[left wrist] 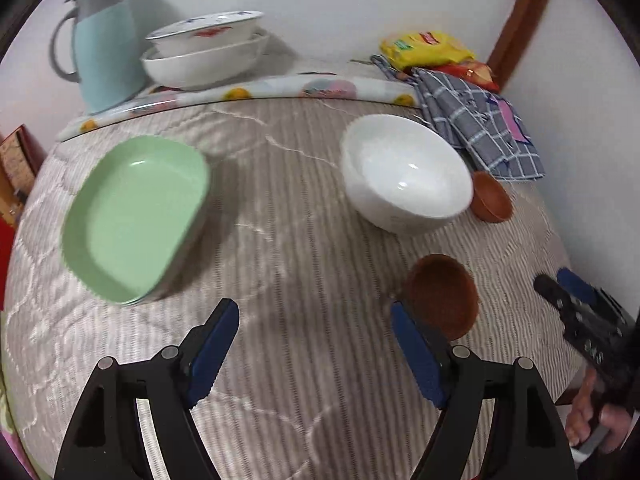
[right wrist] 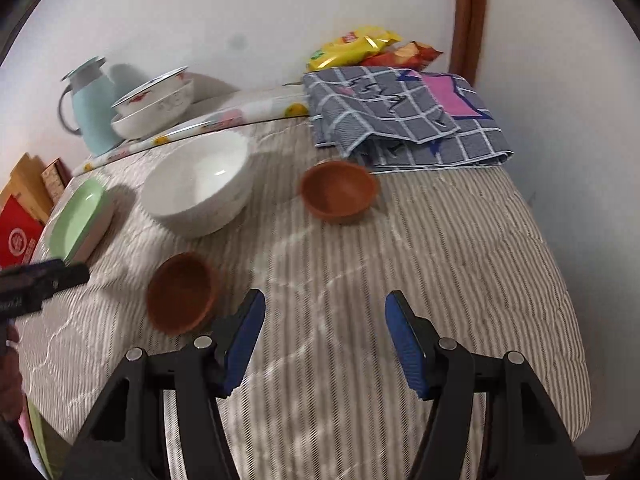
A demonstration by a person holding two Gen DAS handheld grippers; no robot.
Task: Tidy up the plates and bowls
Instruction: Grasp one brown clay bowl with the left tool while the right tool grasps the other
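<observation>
A green rectangular dish [left wrist: 136,216] lies on the striped table cover [left wrist: 304,264], left of a large white bowl [left wrist: 406,170]. Two small brown bowls stand there: one [left wrist: 442,294] close to my left gripper's right finger, one [left wrist: 491,196] behind the white bowl. My left gripper [left wrist: 314,316] hangs open over bare cloth, nothing between its fingers. My right gripper [right wrist: 325,308] is open too, above the cloth between the near brown bowl [right wrist: 182,296] and the far one [right wrist: 339,191]. The white bowl [right wrist: 198,186] and green dish [right wrist: 78,220] lie to its left.
Stacked white patterned bowls [left wrist: 206,50] and a pale blue jug [left wrist: 102,44] stand at the back left. A checked cloth [right wrist: 400,116] and snack packets [right wrist: 360,46] lie at the back right. Red boxes [right wrist: 18,236] sit off the left edge. A hand [left wrist: 592,420] holds the other gripper.
</observation>
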